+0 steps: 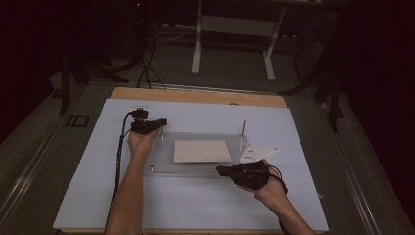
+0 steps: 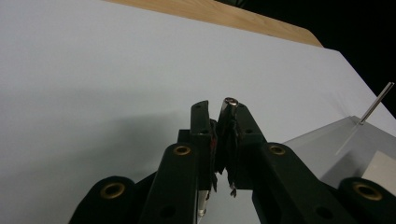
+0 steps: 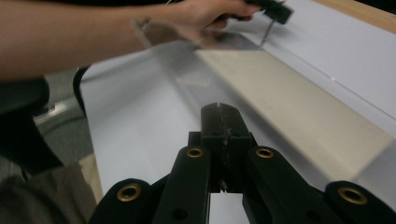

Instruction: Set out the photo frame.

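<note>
A clear plate [image 1: 161,162] lies on the pale sheet with a beige panel [image 1: 202,151] on its middle. My left gripper [image 1: 164,121] is at the plate's far left corner, shut on a thin metal pin [image 2: 229,101] that stands upright between its jaws [image 2: 219,109]. Another tall pin [image 1: 242,131] rises at the far right corner and shows as a slanted pin [image 2: 376,103] in the left gripper view. My right gripper [image 1: 220,170] lies by the plate's near right edge, jaws [image 3: 223,112] shut on nothing, pointing along the beige panel [image 3: 299,102].
A short pin [image 1: 151,168] stands at the plate's near left corner. The pale sheet [image 1: 195,205] covers a wooden table whose far edge [image 1: 195,95] shows. Beyond, a white table frame [image 1: 235,29] stands on the floor. The left forearm [image 3: 93,32] crosses the right gripper view.
</note>
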The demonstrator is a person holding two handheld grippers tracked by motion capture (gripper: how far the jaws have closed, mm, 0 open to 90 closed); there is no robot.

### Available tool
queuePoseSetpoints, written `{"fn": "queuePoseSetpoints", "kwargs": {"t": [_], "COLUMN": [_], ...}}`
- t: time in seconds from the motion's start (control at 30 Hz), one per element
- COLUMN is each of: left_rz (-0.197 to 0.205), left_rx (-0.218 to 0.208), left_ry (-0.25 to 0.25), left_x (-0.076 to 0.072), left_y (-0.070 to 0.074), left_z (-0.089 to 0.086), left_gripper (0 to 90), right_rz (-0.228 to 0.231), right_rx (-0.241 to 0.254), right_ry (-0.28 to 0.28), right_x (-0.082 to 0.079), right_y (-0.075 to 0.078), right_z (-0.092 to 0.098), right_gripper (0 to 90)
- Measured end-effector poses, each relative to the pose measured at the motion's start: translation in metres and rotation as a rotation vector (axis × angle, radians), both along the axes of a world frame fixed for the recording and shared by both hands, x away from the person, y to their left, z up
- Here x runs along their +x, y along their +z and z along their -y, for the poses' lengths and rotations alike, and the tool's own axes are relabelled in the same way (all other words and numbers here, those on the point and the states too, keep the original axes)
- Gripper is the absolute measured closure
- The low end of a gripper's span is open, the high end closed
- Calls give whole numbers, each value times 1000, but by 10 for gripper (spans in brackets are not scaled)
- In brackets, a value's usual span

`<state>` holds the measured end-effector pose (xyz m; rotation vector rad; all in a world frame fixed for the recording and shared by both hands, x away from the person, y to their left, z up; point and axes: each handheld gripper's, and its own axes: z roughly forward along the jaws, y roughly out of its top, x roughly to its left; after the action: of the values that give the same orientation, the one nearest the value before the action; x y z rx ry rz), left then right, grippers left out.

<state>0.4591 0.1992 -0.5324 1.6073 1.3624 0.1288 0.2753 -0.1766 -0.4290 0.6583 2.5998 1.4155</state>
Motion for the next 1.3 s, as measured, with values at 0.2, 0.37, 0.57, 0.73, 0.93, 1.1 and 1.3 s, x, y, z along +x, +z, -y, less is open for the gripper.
{"fn": "queuePoseSetpoints", "kwargs": {"t": [0.2,0.37,0.57,0.73,0.93,1.1,1.3], "left_rz": [-1,-5,-4,-12,-18,-27,-20], "left_rx": [-5,-6,-7,-22,-2,17,30], "left_ry": [9,10,1,4,1,-12,-34], "left_x": [0,1,0,1,1,0,-5], "left_y": [0,0,0,-1,2,3,7], "left_z": [1,0,0,-1,0,-1,0], "left_gripper": [825,825,822,815,803,735,638], "right_rz": [-10,-4,44,85,83,81,81], "right_rx": [-36,-60,-100,-80,-71,-54,-41], "right_ry": [11,-3,-55,-97,-103,-109,-115], "right_x": [-4,-8,-5,-6,-5,-4,-1], "right_y": [-17,-29,-41,-41,-40,-37,-34], "right_z": [-9,-15,-21,-23,-23,-22,-22], "right_gripper": [900,900,900,900,900,900,900]}}
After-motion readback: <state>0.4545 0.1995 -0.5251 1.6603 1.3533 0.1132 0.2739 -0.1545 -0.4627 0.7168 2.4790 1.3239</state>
